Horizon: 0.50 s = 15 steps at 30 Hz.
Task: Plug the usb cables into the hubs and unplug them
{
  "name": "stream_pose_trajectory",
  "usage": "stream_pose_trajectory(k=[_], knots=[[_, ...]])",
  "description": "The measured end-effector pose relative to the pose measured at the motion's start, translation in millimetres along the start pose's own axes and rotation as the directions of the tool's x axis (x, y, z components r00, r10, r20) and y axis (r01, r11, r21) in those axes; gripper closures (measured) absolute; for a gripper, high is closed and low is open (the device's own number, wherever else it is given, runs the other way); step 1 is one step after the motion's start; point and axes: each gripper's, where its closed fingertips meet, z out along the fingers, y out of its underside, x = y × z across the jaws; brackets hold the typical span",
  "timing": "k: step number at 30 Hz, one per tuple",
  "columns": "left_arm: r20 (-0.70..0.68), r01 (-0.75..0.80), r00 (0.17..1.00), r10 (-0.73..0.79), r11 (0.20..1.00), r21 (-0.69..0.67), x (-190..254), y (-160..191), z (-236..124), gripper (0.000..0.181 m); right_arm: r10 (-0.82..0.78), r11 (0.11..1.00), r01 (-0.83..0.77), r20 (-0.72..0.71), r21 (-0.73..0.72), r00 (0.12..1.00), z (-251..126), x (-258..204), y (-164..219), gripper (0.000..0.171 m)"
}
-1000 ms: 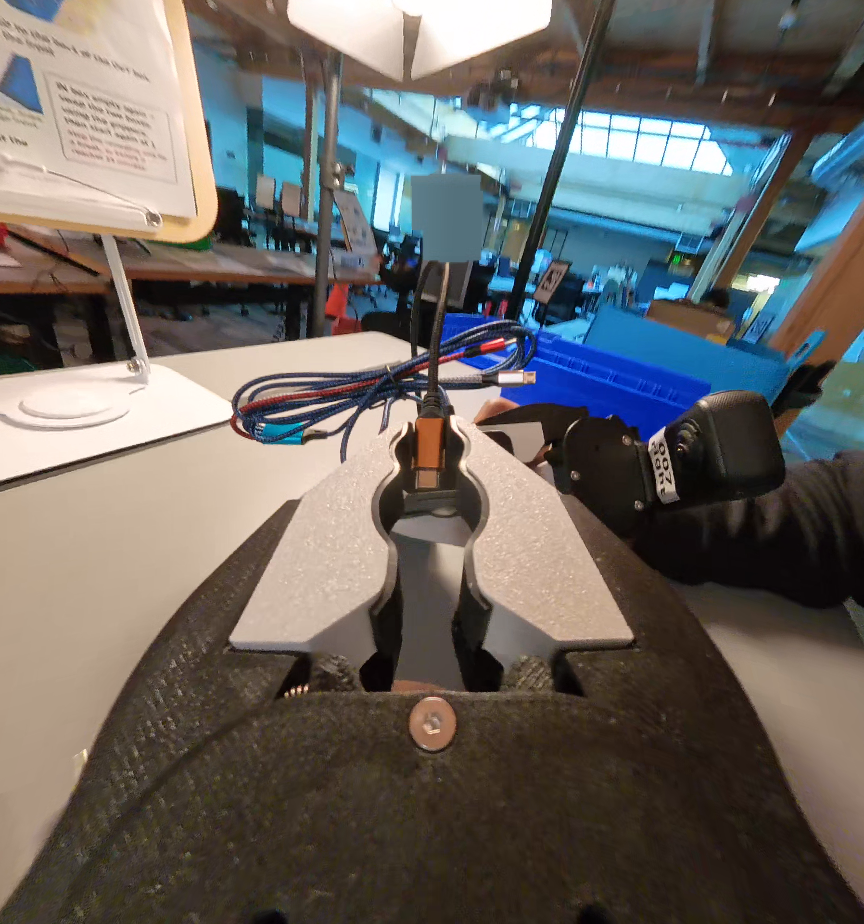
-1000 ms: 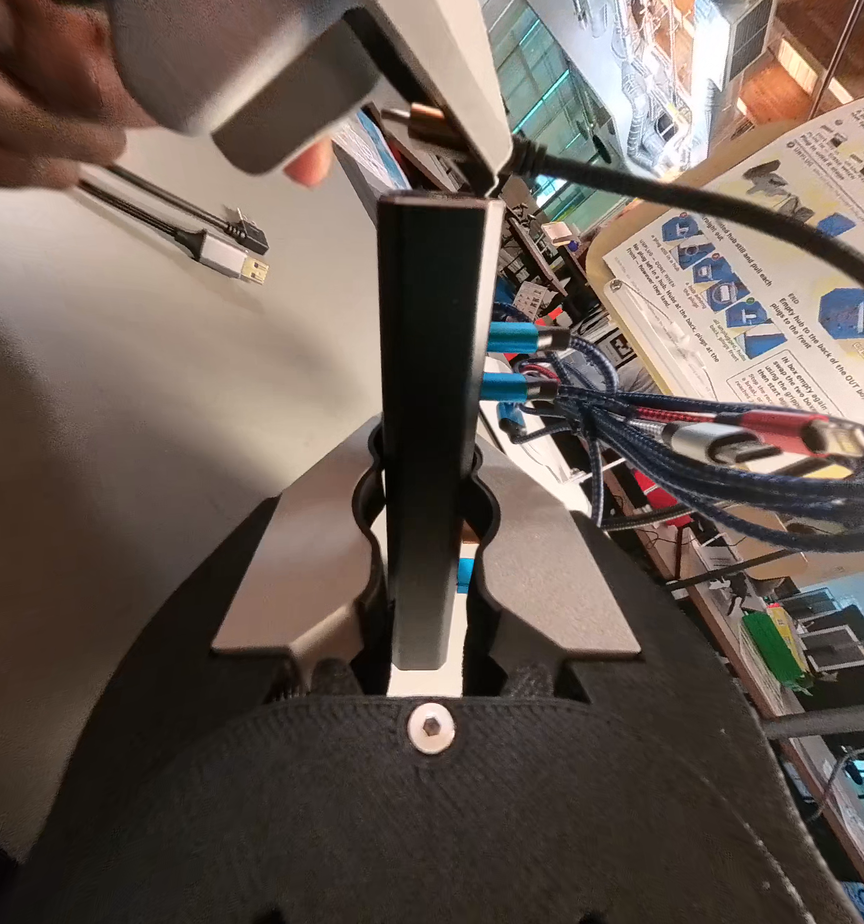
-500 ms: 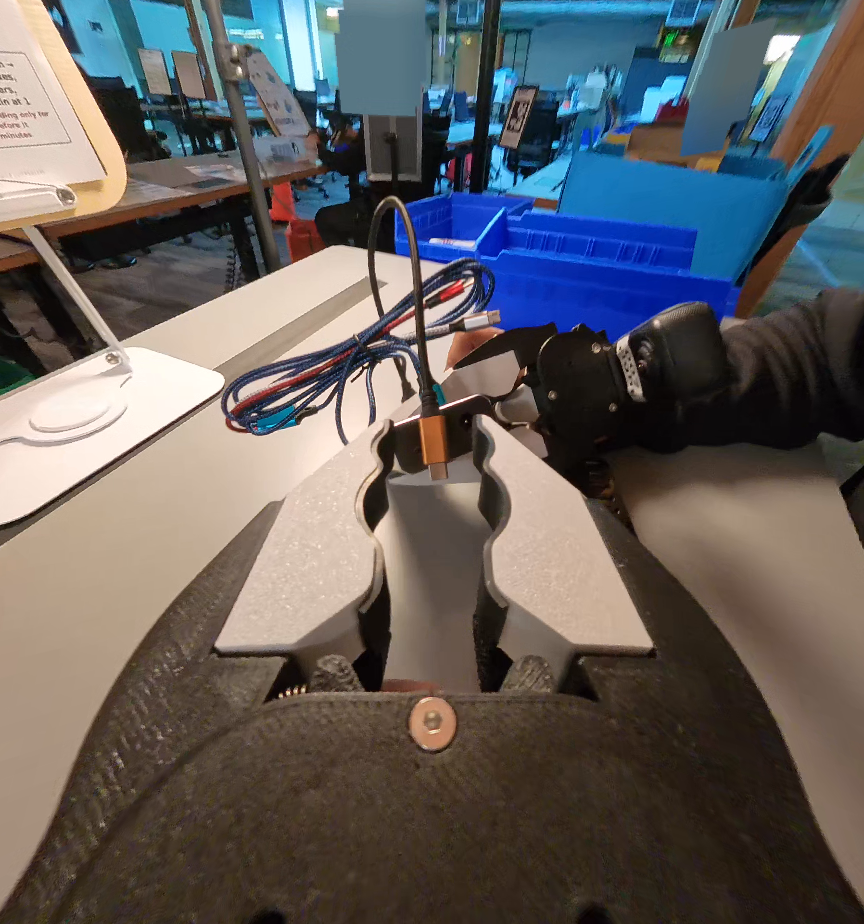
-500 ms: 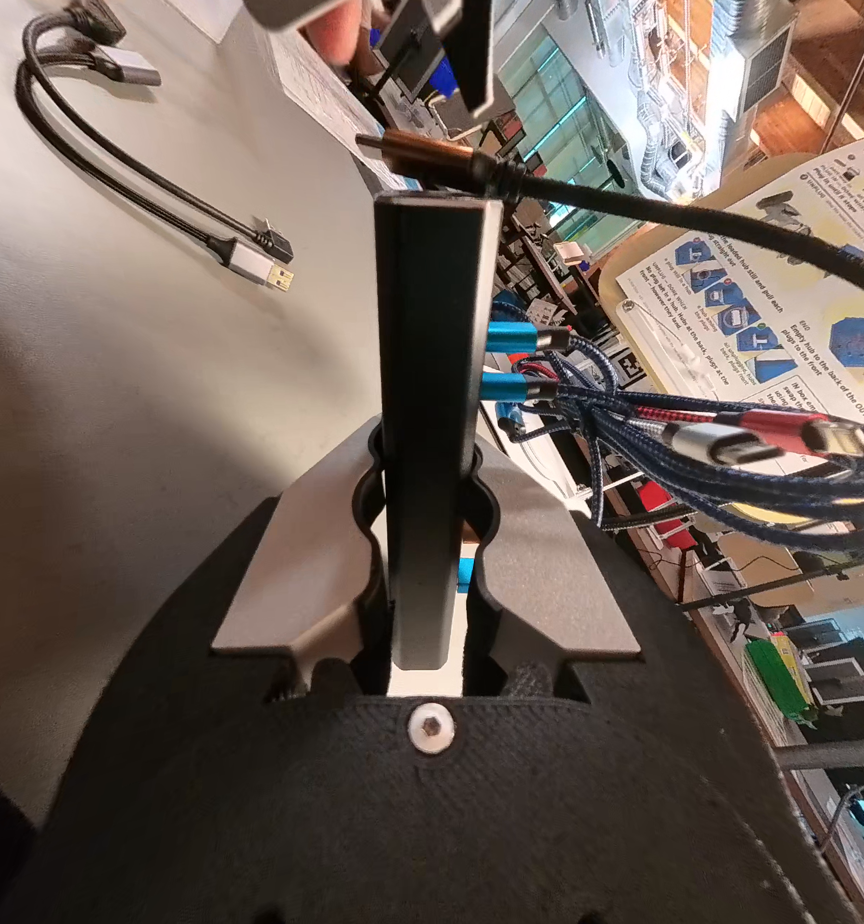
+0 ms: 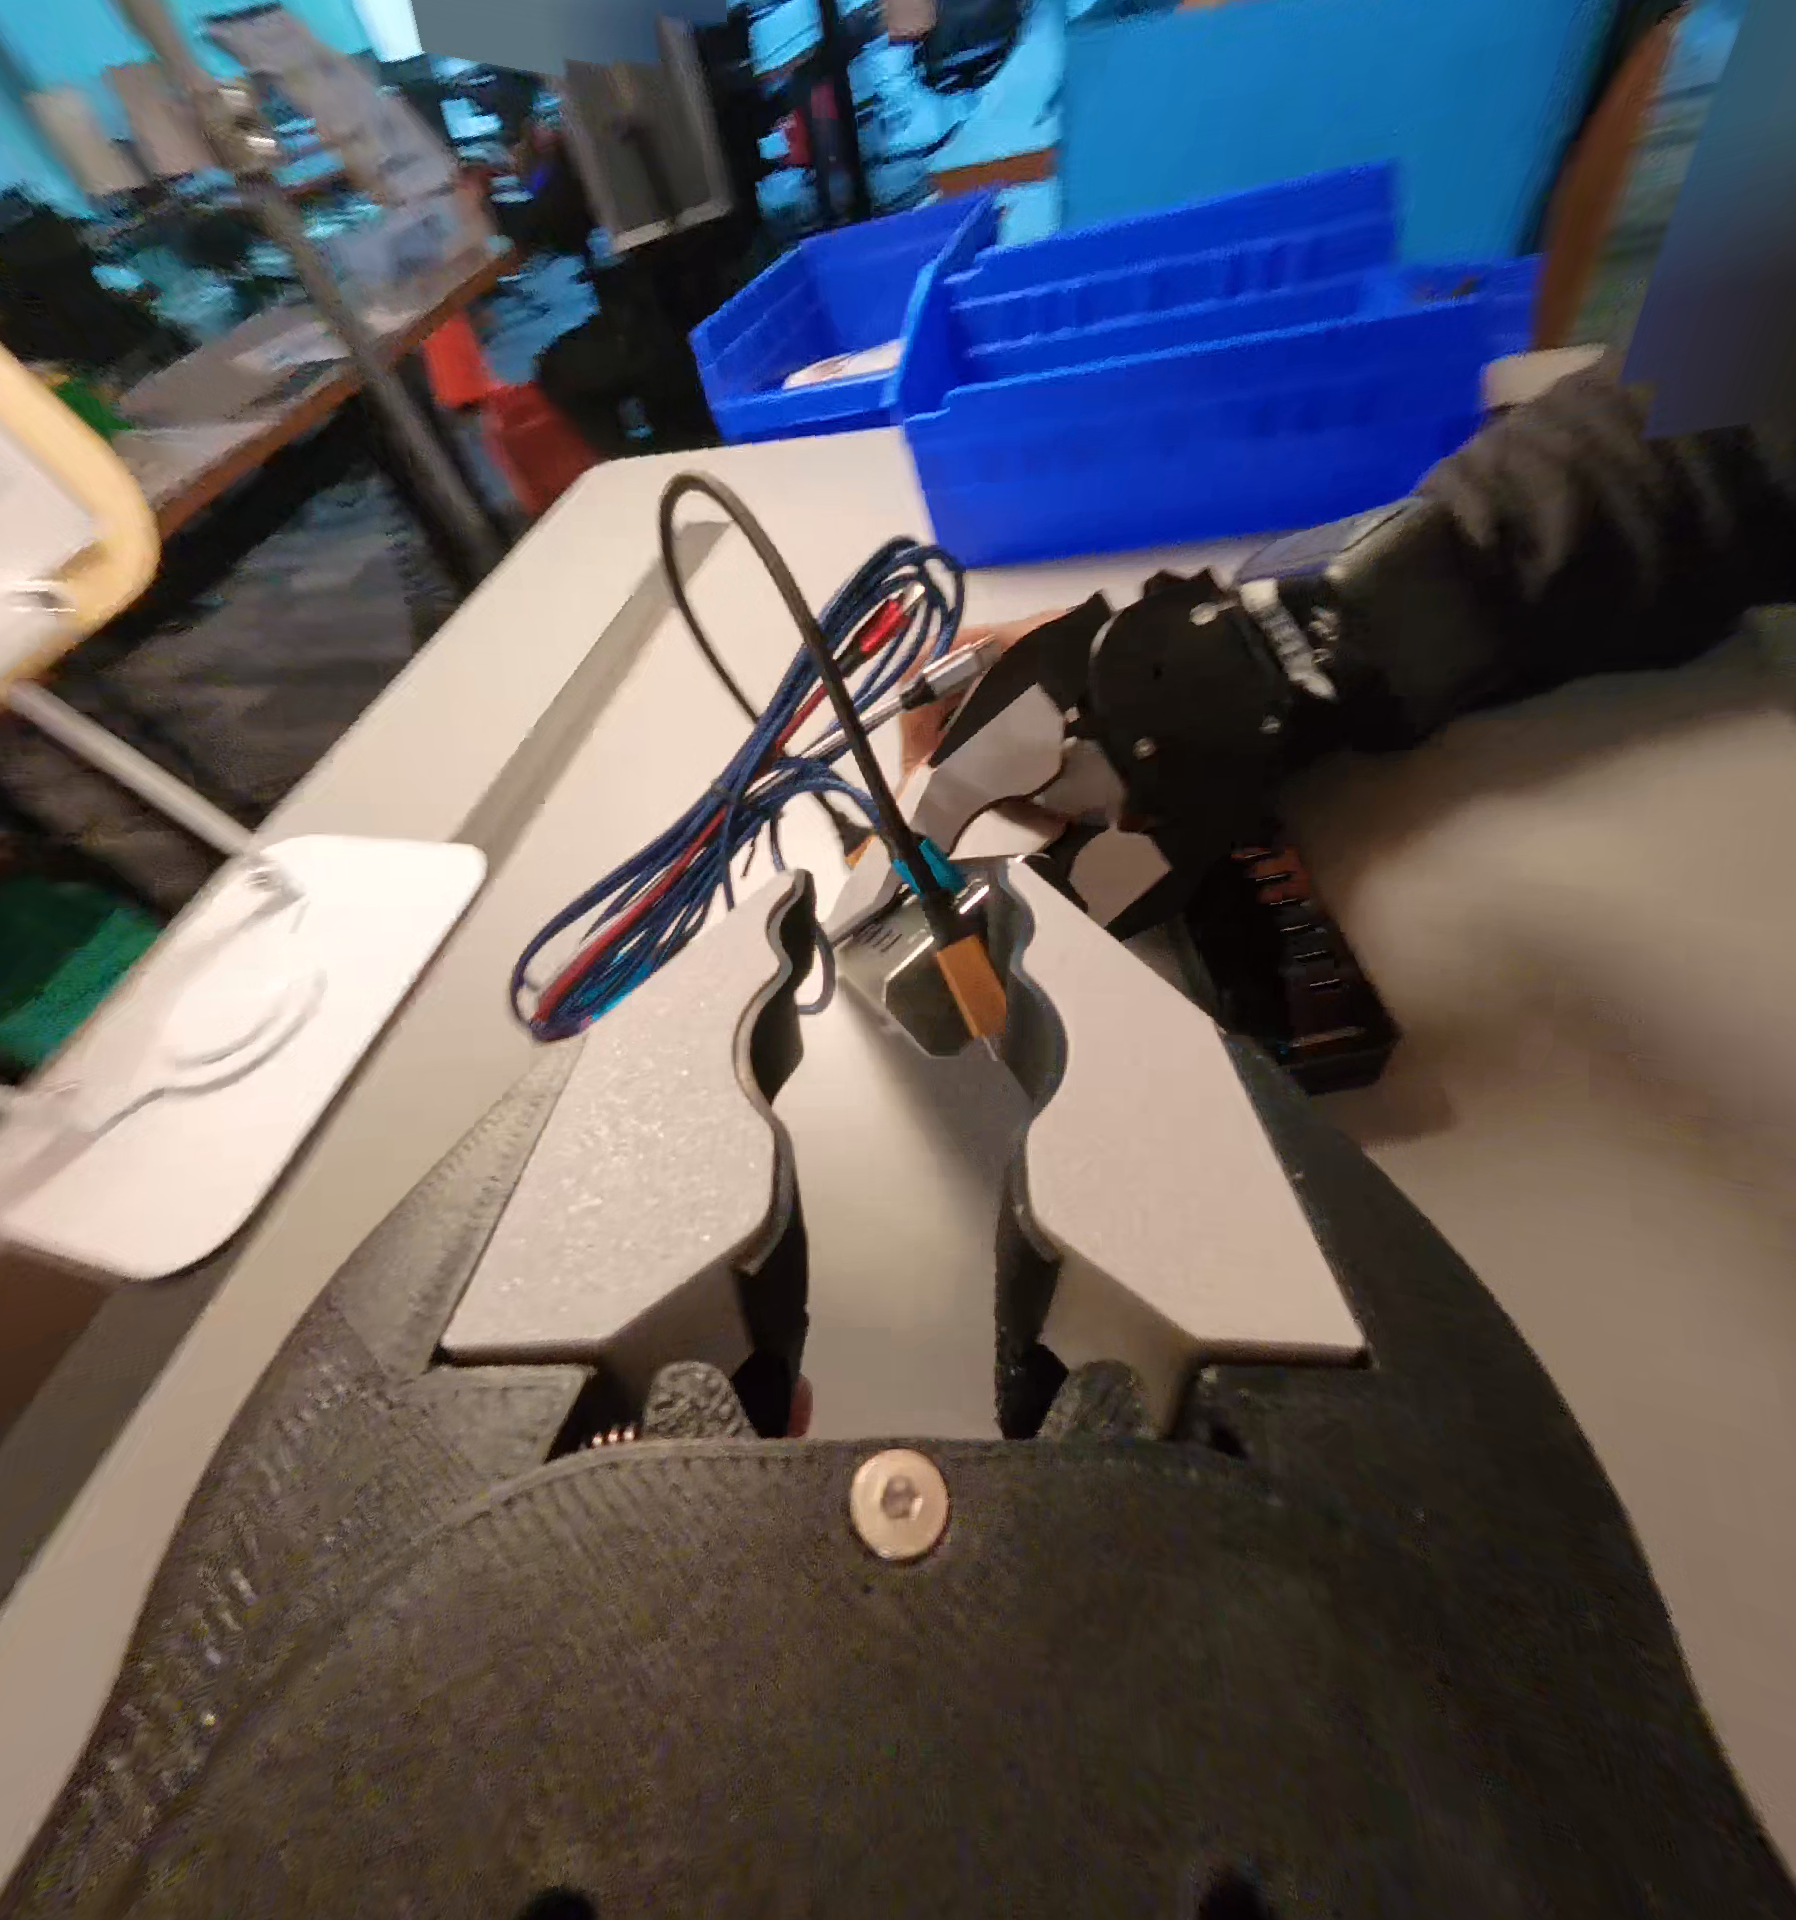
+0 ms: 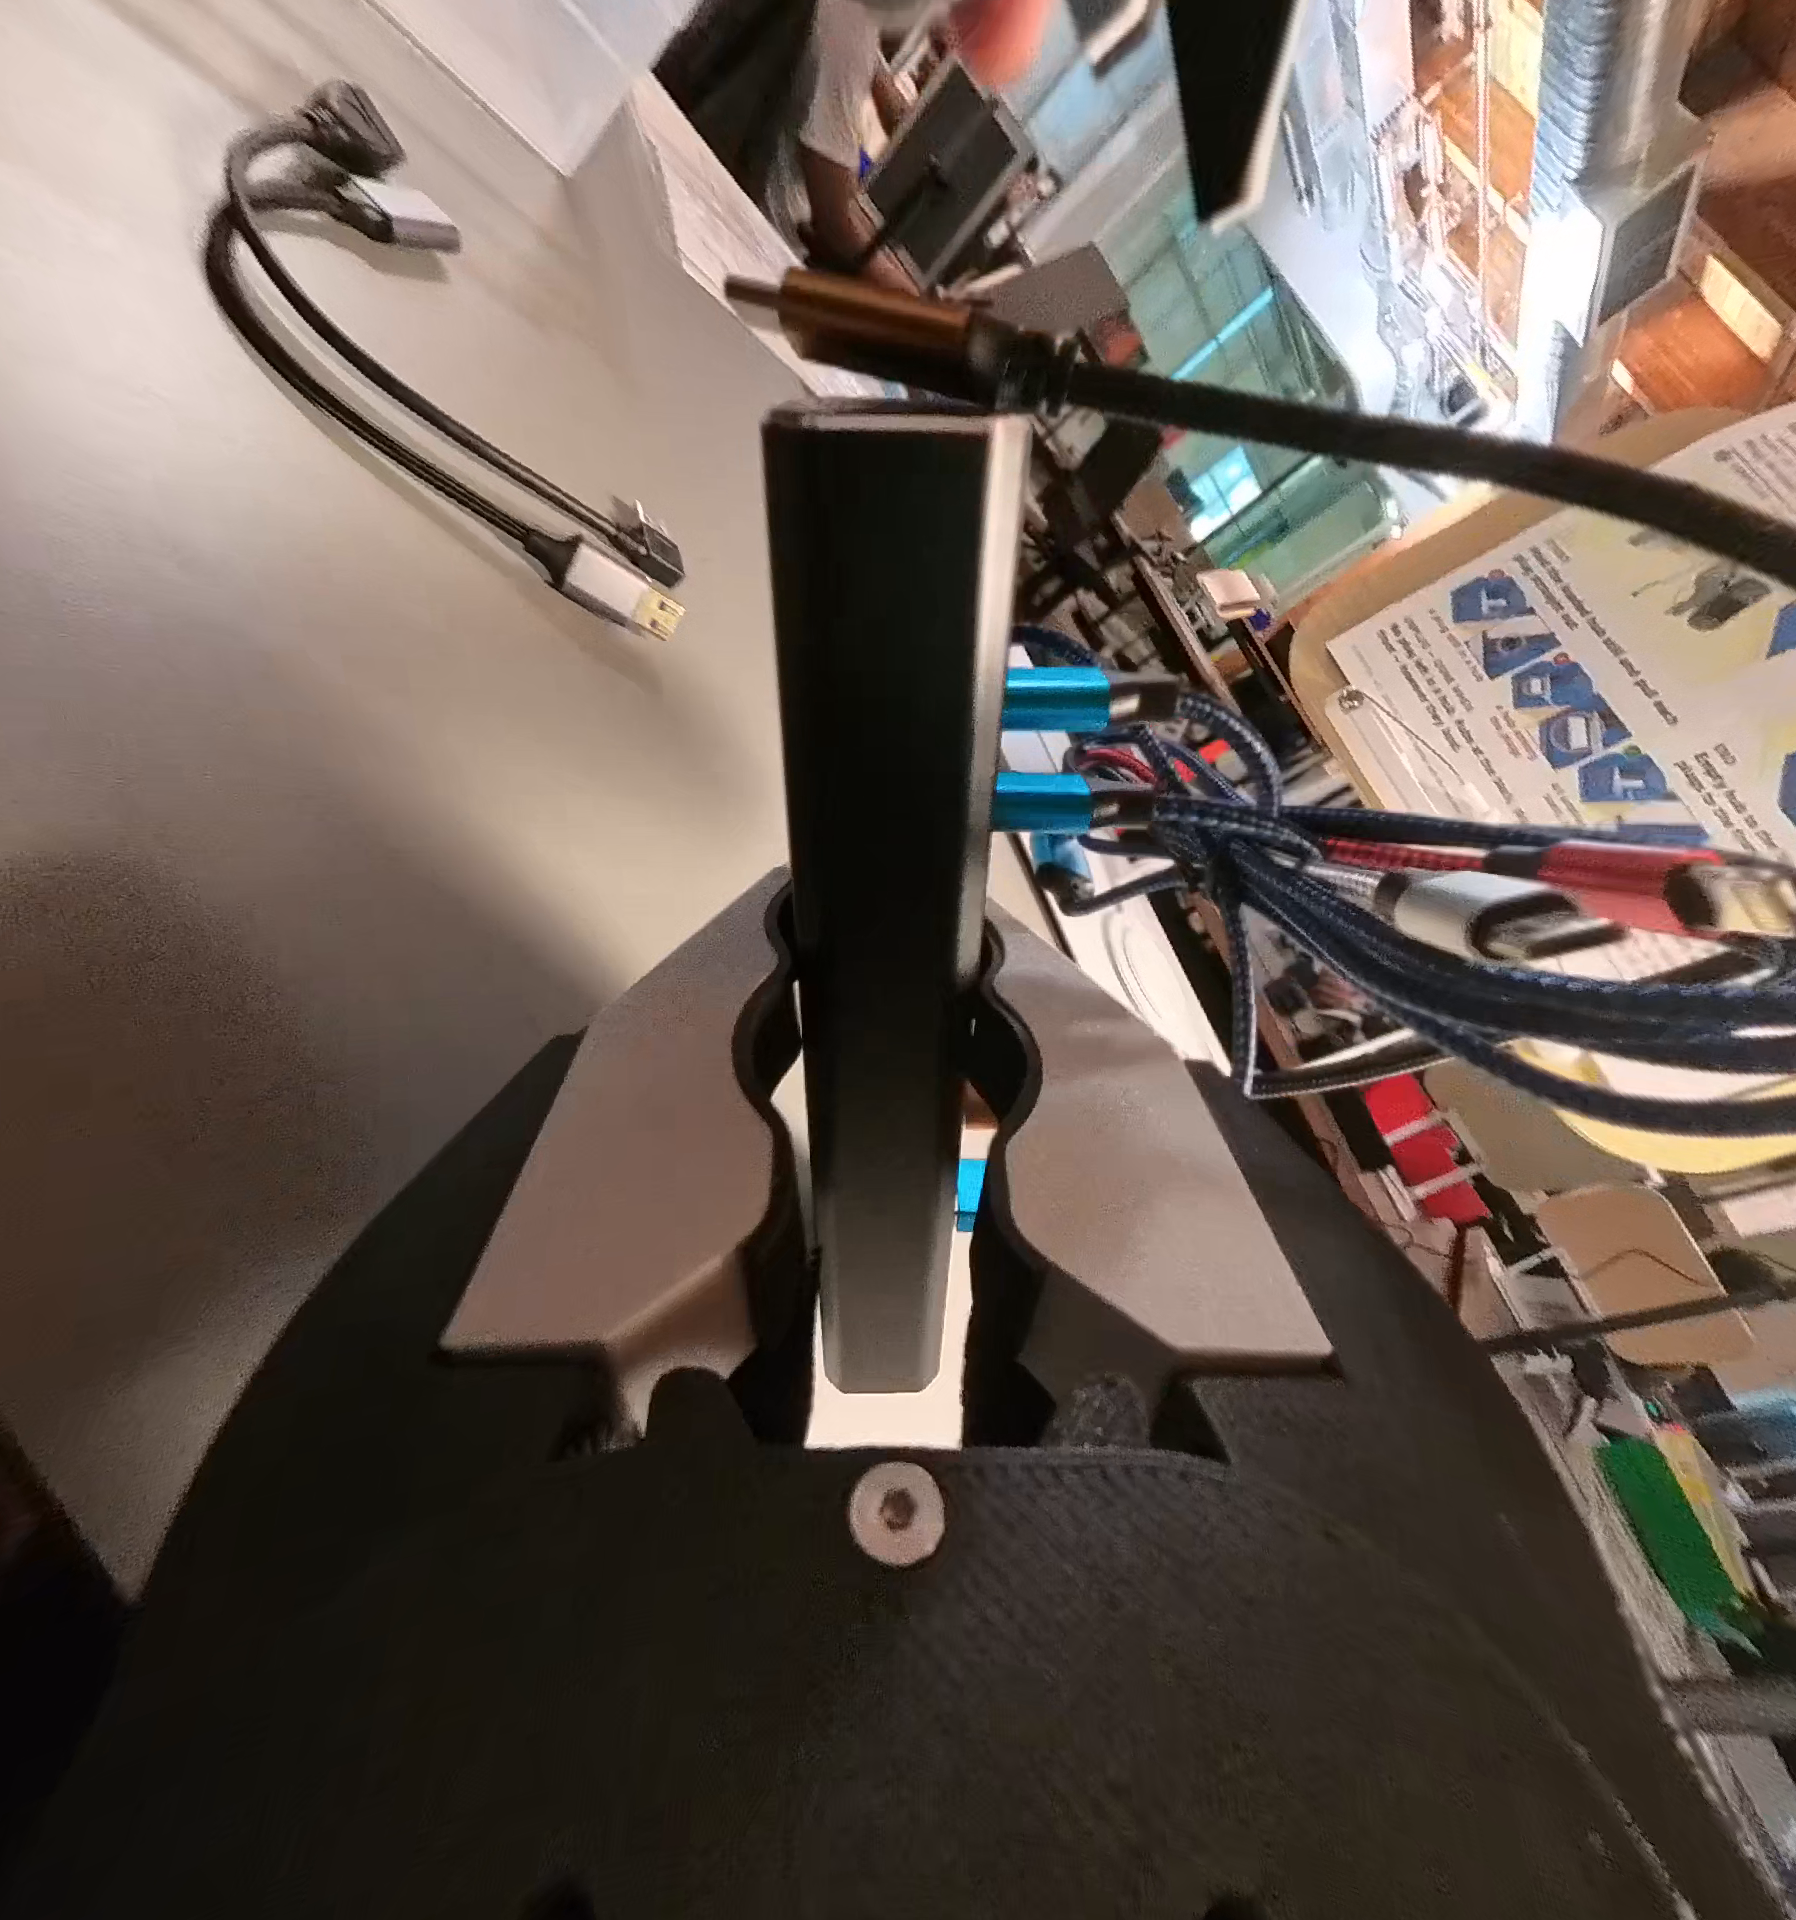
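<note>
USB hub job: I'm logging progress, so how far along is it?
Done: the copper-coloured plug on the black braided cable hangs free of the black bar-shaped hub. In hand: the right gripper clamps that hub; the left gripper is open. Left: two blue plugs remain inserted.

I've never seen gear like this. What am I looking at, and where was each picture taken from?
A person holds a two-finger claw in each hand, and each claw carries a camera looking along its fingers. One picture looks out from the left claw, which is open, with a copper plug on a black cable apparently loose between its fingers. The other looks out from the right claw, clamped on a black hub with blue plugs in its side. A spare grey-tipped cable lies on the table.
</note>
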Motion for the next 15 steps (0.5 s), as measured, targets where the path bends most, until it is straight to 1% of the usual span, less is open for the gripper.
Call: stream_pose_trajectory(k=[2, 4, 7, 8, 11, 13, 15], knots=[[-0.179, 0.092, 0.98, -0.084, 0.995, 0.041, 5.7, -1.2, -0.1, 0.135, 0.001, 1.0, -0.002, 0.025, 0.026, 1.0, -1.6, -3.2, -3.4, 0.144], [-0.349, 0.175, 0.925, -0.148, 0.983, 0.046, 14.4, 0.4, 1.5, 0.129, -0.007, 0.999, 0.005, 0.042, 0.044, 0.999, -3.1, -5.6, -5.4, 0.144], [-0.491, 0.186, 0.86, -0.143, 0.982, 0.04, 28.3, 5.6, 8.1, 0.129, -0.024, 0.998, 0.02, 0.059, 0.06, 0.998, -4.7, -8.7, -6.6, 0.144], [-0.516, 0.172, 0.845, -0.138, 0.985, 0.018, 33.3, 9.9, 11.2, 0.129, -0.024, 0.998, 0.02, 0.061, 0.061, 0.998, -4.7, -9.1, -6.7, 0.144], [-0.536, 0.123, 0.834, -0.131, 0.991, -0.051, 39.5, 21.7, 22.8, 0.132, -0.017, 0.998, 0.012, 0.069, 0.067, 0.997, -4.4, -9.3, -7.0, 0.144], [-0.549, 0.126, 0.825, -0.132, 0.991, -0.049, 39.7, 20.6, 26.2, 0.141, -0.014, 0.997, 0.008, 0.075, 0.072, 0.997, -4.2, -9.3, -6.9, 0.144], [-0.571, 0.148, 0.81, -0.132, 0.989, -0.019, 39.0, 15.0, 23.8, 0.154, -0.008, 0.997, 0.002, 0.079, 0.076, 0.997, -4.6, -9.0, -6.9, 0.144]])
